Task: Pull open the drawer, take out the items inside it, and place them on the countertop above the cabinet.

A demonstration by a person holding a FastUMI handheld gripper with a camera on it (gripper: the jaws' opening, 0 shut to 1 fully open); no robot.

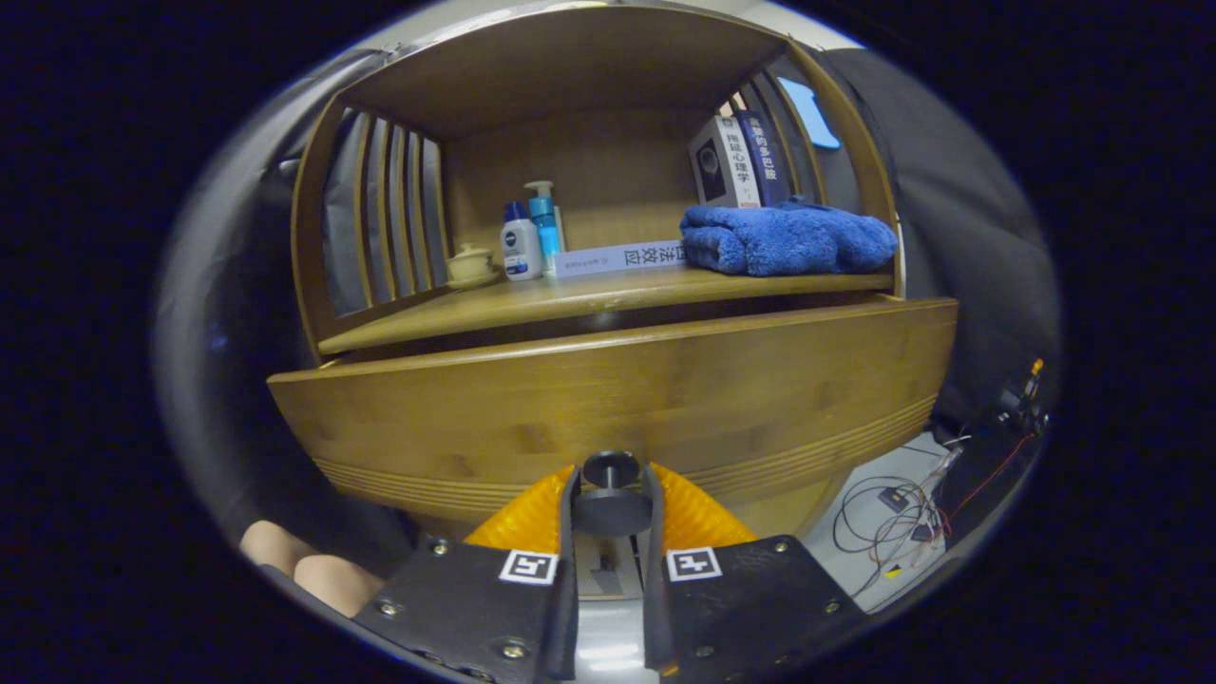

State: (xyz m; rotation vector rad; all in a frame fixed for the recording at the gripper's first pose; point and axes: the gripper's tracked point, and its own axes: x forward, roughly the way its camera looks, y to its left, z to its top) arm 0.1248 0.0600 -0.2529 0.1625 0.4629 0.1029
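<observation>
A wooden cabinet fills the view, with its drawer front (608, 389) standing slightly out from the body below the countertop (532, 299). A dark round knob (611, 489) sticks out of the drawer front's lower middle. My gripper (611, 508) is shut on that knob, one finger pressing each side of it. The drawer's inside is hidden behind its front panel.
On the countertop lie a folded blue towel (788, 239), a flat book (622, 257), two small bottles (532, 237) and a lidded cup (471, 264). Two books (741, 163) stand at the back right. Wires (902, 513) lie on the floor at right; a hand (309, 568) shows lower left.
</observation>
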